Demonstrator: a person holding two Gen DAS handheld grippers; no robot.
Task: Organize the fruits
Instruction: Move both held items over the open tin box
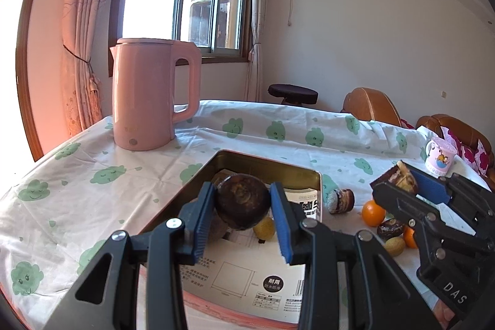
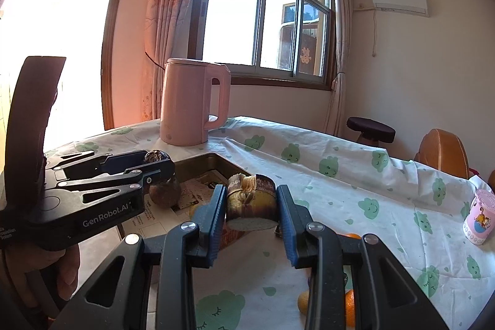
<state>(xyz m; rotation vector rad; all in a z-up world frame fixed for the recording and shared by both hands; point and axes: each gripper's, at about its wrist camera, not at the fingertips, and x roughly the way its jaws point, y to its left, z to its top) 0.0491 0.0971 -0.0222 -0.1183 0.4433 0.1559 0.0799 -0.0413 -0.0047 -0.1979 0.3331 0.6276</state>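
My left gripper (image 1: pixel 243 201) is shut on a dark round fruit (image 1: pixel 243 201) and holds it above a gold tin tray (image 1: pixel 272 167) lined with printed paper. The tray holds a brown fruit (image 2: pixel 165 195) and a small yellow fruit (image 1: pixel 264 227). My right gripper (image 2: pixel 251 206) is shut on a brown cut fruit piece (image 2: pixel 251 206) above the tablecloth, just right of the tray (image 2: pixel 198 166). Both grippers show in each other's view: the right gripper (image 1: pixel 402 181) and the left gripper (image 2: pixel 161 164). An orange (image 1: pixel 373 212), a dark fruit (image 1: pixel 390 229), a yellow fruit (image 1: pixel 395 246) and a brown cut piece (image 1: pixel 342 200) lie on the table.
A pink kettle (image 1: pixel 151 95) stands at the far left of the table behind the tray. A pink cartoon mug (image 1: pixel 439 156) stands near the right edge. Chairs (image 1: pixel 371 105) and a stool (image 1: pixel 292 93) stand beyond the table. The cloth has green cloud prints.
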